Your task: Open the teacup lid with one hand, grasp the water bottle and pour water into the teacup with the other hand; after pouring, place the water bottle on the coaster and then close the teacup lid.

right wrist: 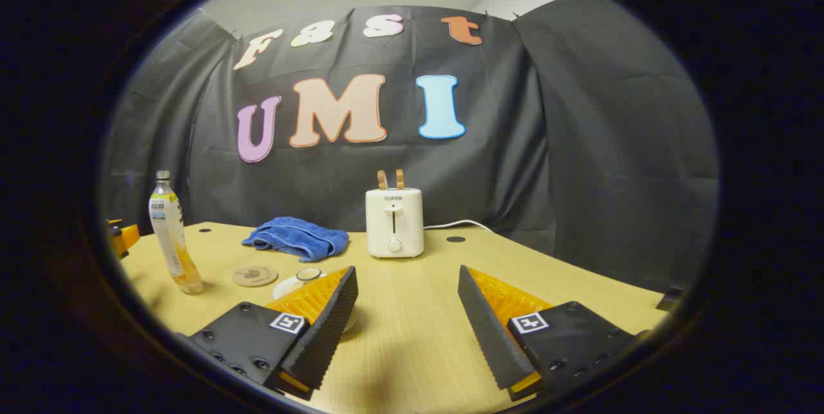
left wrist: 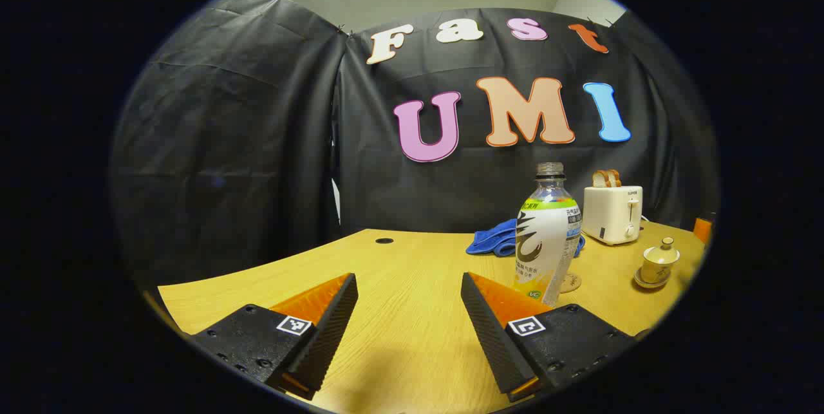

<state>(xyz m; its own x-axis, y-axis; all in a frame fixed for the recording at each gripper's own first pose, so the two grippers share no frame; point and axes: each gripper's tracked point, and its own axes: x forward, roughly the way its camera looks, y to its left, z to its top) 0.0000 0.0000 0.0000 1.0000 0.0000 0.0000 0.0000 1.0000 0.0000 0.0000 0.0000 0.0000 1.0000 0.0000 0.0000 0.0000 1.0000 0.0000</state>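
Two things matter at this moment: the teacup [left wrist: 658, 264] with its lid [left wrist: 667, 246] on, and the water bottle [left wrist: 547, 234], uncapped and upright on the table [left wrist: 399, 259]. In the left gripper view the teacup is sitting on its saucer toward the far right of the table, and the bottle is standing nearer, just ahead of the left gripper [left wrist: 409, 303] and off its right finger. A round coaster [left wrist: 570, 282] is lying right beside the bottle's base, bare. In the right gripper view the teacup [right wrist: 302, 279] is showing partly behind the left finger of the right gripper [right wrist: 408, 298], so that gripper is sitting close to it but not lined up on the lid.

Both grippers are hanging with their fingers spread wide and grasping nothing. Judging by this, the task is sitting at its very start: the lid is not yet lifted and the bottle is not yet taken.

The next move is probably calling for the right gripper to swing toward its left until the lid's knob lies between its fingers, then close and lift. The left gripper is then needing to shift right to bracket the bottle's body.

Farther back, a blue cloth [right wrist: 297, 238] and a toaster [right wrist: 394, 222] holding bread are resting near the wall, well apart from the work.
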